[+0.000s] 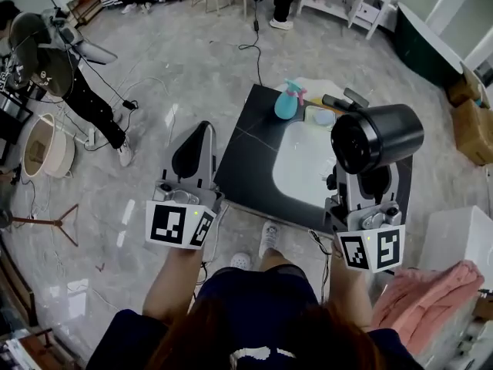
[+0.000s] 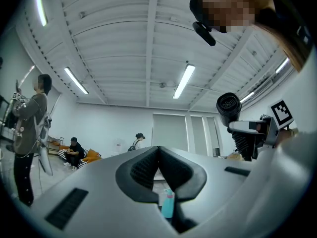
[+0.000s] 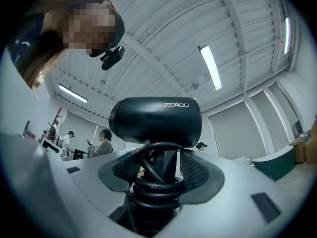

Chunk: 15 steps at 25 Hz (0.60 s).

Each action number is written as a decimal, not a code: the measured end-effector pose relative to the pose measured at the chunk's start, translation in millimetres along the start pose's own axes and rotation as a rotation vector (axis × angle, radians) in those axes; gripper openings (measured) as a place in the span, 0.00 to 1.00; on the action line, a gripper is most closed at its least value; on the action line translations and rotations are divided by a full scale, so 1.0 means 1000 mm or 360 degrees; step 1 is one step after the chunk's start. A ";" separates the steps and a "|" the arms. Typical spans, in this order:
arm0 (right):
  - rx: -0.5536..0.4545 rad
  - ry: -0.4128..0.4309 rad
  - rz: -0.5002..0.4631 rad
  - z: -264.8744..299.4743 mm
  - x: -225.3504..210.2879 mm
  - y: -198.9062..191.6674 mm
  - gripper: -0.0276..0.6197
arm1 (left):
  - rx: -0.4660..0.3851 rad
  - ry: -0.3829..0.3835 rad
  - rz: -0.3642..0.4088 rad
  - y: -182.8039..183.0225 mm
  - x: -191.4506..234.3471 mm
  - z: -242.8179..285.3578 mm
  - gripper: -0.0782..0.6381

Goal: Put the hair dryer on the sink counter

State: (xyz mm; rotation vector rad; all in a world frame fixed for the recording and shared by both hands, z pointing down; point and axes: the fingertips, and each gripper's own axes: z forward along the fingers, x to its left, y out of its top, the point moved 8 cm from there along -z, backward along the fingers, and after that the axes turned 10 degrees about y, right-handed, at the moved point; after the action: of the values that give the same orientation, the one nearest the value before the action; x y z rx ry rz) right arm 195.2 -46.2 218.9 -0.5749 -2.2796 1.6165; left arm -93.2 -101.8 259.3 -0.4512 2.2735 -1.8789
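My right gripper [image 1: 360, 182] is shut on the handle of a black hair dryer [image 1: 377, 137], held upright above the right part of the counter. In the right gripper view the hair dryer [image 3: 155, 121] fills the middle. Its handle, with the cord wound round it, sits between the ribbed pads [image 3: 200, 172]. The dark sink counter [image 1: 246, 141] with its white basin [image 1: 304, 164] lies below and ahead. My left gripper [image 1: 192, 154] hovers left of the counter, jaws shut with nothing in them; its tips [image 2: 158, 150] meet in the left gripper view.
A teal spray bottle [image 1: 286, 101] and small items [image 1: 344, 100] stand at the counter's far edge. A pink cloth [image 1: 420, 291] and a white cabinet [image 1: 462, 241] are at the lower right. Cardboard boxes [image 1: 474, 126] sit far right. A person [image 1: 92, 102] stands at left, with cables [image 1: 142, 87] on the floor.
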 end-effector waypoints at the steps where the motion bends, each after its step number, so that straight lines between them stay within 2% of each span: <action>1: 0.0004 0.0027 -0.0005 0.010 -0.010 -0.003 0.45 | -0.0007 0.0029 0.0001 -0.002 0.001 0.010 0.13; 9: 0.0051 0.0217 0.0097 0.071 -0.076 -0.030 0.45 | -0.0015 0.0218 0.0034 -0.014 -0.003 0.073 0.13; 15: 0.0131 0.0254 0.0193 0.100 -0.093 -0.065 0.45 | 0.0033 0.0281 0.0041 -0.030 0.009 0.094 0.13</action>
State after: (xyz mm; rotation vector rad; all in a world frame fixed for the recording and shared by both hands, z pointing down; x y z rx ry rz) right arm 221.8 -192.4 247.4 -0.8051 -2.0894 1.6467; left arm -68.6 -196.8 271.0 -0.2610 2.3526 -2.0011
